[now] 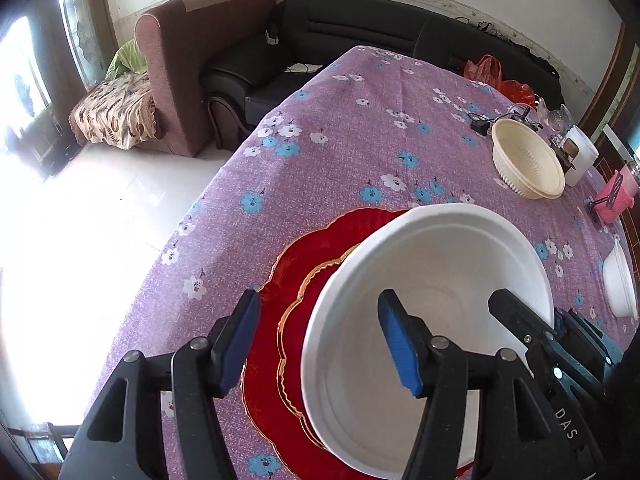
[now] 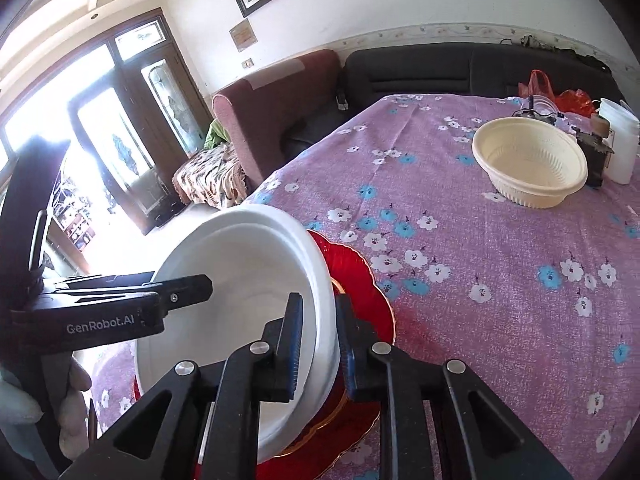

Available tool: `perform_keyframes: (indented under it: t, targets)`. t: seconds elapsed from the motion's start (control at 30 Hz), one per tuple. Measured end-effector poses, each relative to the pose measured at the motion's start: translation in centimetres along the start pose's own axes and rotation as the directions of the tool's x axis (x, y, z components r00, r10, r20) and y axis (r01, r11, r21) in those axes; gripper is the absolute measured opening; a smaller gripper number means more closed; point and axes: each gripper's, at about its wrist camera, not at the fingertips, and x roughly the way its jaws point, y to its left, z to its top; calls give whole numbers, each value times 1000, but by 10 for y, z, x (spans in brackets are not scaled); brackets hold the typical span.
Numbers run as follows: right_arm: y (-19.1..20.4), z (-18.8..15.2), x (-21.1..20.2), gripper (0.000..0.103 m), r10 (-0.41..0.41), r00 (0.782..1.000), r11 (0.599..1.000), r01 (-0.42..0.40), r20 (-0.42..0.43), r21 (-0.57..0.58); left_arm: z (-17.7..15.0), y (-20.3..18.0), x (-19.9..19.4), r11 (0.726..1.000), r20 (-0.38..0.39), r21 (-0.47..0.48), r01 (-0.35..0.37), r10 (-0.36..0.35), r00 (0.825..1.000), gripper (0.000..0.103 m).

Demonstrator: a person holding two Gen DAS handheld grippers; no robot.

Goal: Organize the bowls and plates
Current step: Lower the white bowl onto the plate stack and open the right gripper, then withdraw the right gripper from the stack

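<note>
white bowl (image 2: 248, 312) sits tilted over the red plates (image 1: 296, 280) on my counter (image 1: 340, 152); my right hand-held gripper (image 2: 318, 344) pinches its rim, my left hand-held gripper (image 1: 320, 344) gapes wide (cream bowl (image 2: 530, 160) well apart).

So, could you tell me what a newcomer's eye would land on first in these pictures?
Probably the white bowl, tilted over the red scalloped plates at the near table edge, its rim pinched by the right gripper. The left gripper hangs open above it. Farther back, a cream ribbed bowl sits on the purple floral tablecloth.
</note>
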Motion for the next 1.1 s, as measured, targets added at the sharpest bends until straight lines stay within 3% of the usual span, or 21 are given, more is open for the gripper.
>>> perform_keyframes:
  t: [0.13,0.27,0.33,0.4,0.5,0.7,0.83,1.1]
  targets:
    - [-4,1,-8,36,0,1000,1000,0,30,16,-2,11,-16,999,46,-36,5,-3,999,61]
    - [-16,6,-28,44,-14,994,997,6,105,75,-15,16,-49,998,168,-56,-17,26,985,65]
    - [-22,9,-35,44,-38,990,995,25,134,97,-25,15,-71,996,257,-68,-55,71,964,74]
    - [-25,11,-41,44,-52,987,993,36,150,109,-35,11,-93,993,349,-79,-83,105,931,79]
    - [-26,14,-51,44,-51,985,992,31,164,123,-44,4,-120,995,438,-71,-67,92,894,82]
    - [-22,8,-98,44,-62,977,988,30,206,153,-59,-13,-147,999,468,-51,-1,25,883,87]
    - [-19,-8,-140,44,-107,965,989,80,238,124,-74,-33,-151,999,507,-25,-39,46,861,87]
    - [-36,-11,-223,44,-217,931,974,185,294,132,-83,-73,-178,987,487,123,101,-149,860,87]
